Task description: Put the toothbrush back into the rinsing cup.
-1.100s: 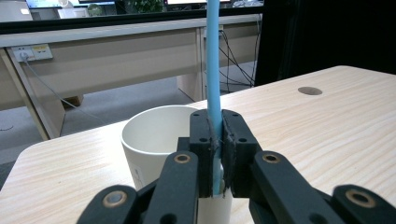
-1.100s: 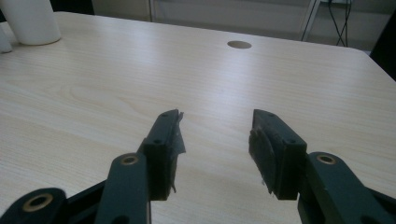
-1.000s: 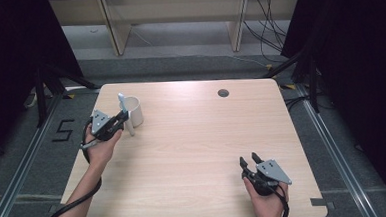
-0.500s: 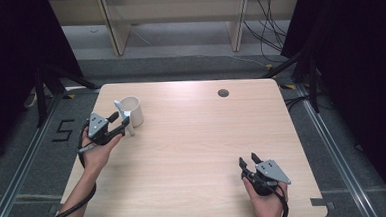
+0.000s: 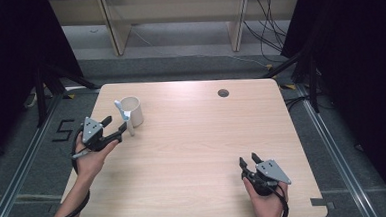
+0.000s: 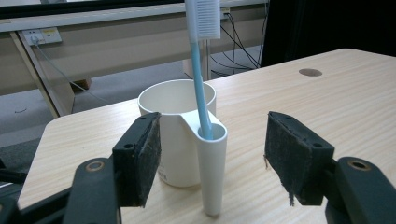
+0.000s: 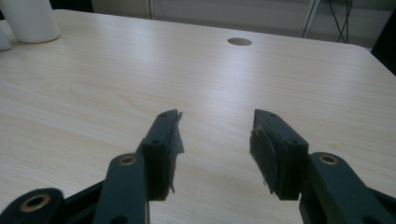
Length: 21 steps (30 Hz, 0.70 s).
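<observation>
R gripper [image 5: 248,160]: nearest, approx 5 o'clock on the table [image 5: 198,153], held in the person's R hand [image 5: 266,197]. Jaws apart, nothing btwn them; in the right gripper view [image 7: 215,135] bare wood shows thru the gap.
L gripper [image 5: 116,126]: approx 9 o'clock, in the L hand [image 5: 91,156], pointing twd the cup. Jaws have just been opening and stand wide, released; pads clear of the cup on both sides.
L gripper view [image 6: 212,156]: cup's side tube sits in the gap btwn the pads, touching neither.
Cup [image 5: 131,110]: white, upright, approx 10 o'clock, just beyond L jaw tips; narrow tube holder on its near side.
Toothbrush [image 5: 122,113]: blue handle, white head up, stands in the tube, leaning slightly.
Cable hole [image 5: 223,93]: dark round, approx 1 o'clock near far edge, well apart from both grippers.
Beyond table: wooden shelf frame [image 5: 174,19] w/ cables [image 5: 269,19] on grey floor.
</observation>
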{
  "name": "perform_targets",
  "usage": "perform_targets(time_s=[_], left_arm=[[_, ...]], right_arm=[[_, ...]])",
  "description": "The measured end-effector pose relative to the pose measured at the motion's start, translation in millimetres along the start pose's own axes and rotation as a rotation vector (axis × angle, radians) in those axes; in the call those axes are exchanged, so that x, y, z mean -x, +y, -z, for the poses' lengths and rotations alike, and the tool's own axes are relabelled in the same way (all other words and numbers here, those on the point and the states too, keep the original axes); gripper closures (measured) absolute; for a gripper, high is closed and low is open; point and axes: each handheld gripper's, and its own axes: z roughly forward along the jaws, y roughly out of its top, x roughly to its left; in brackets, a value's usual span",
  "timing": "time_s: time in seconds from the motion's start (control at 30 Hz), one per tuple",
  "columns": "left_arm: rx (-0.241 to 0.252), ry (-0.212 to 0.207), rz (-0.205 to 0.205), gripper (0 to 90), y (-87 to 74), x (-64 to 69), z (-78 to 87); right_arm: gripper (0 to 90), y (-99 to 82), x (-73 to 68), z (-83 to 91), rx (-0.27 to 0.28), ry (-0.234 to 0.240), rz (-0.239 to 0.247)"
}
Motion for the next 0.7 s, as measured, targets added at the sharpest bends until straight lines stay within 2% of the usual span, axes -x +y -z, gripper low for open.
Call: perform_targets(time_s=[0.13,0.17,0.43,0.47,0.5,0.53,0.57,0.6,0.63,0.67,0.7], left_arm=[[-0.002,0.006,0.004,34.8,-1.1,0.9,7.8],[-0.007,0.008,0.003,34.4,-1.7,1.0,10.2],[0.005,0.013,0.005,34.1,-8.1,-0.9,26.0],[0.0,0.016,0.002,34.1,-8.8,-0.7,28.6],[0.008,0.011,0.002,34.1,-10.1,-0.6,30.0],[0.002,0.014,0.002,34.1,-10.8,-0.4,32.6],[0.0,0.016,0.005,34.1,-12.7,0.0,37.1],[0.0,0.016,0.005,34.0,-12.7,0.0,37.1],[0.012,0.011,0.007,34.0,-14.2,0.2,38.1],[0.004,0.011,0.004,34.0,-15.1,0.6,40.8],[-0.001,0.013,0.004,34.0,-16.2,1.0,42.9]], right_arm=[[52.2,0.0,0.1,0.0,0.0,-0.003,0.001],[52.2,0.7,0.2,2.3,-0.019,-0.009,-0.001],[52.2,0.7,-0.3,2.2,-0.016,-0.002,-0.005],[52.1,1.0,1.5,2.0,-0.004,-0.017,0.029],[52.1,1.0,1.5,1.9,-0.002,-0.017,0.031],[52.1,1.0,1.4,1.9,-0.003,-0.016,0.029],[52.1,0.8,-0.4,2.0,-0.016,-0.001,-0.005],[52.1,0.8,-0.4,2.0,-0.016,-0.001,-0.005],[52.1,1.2,1.8,1.9,-0.003,-0.016,0.031],[52.1,0.9,1.9,1.2,0.006,-0.018,0.029],[52.1,0.8,0.5,1.6,-0.005,-0.002,-0.006]])
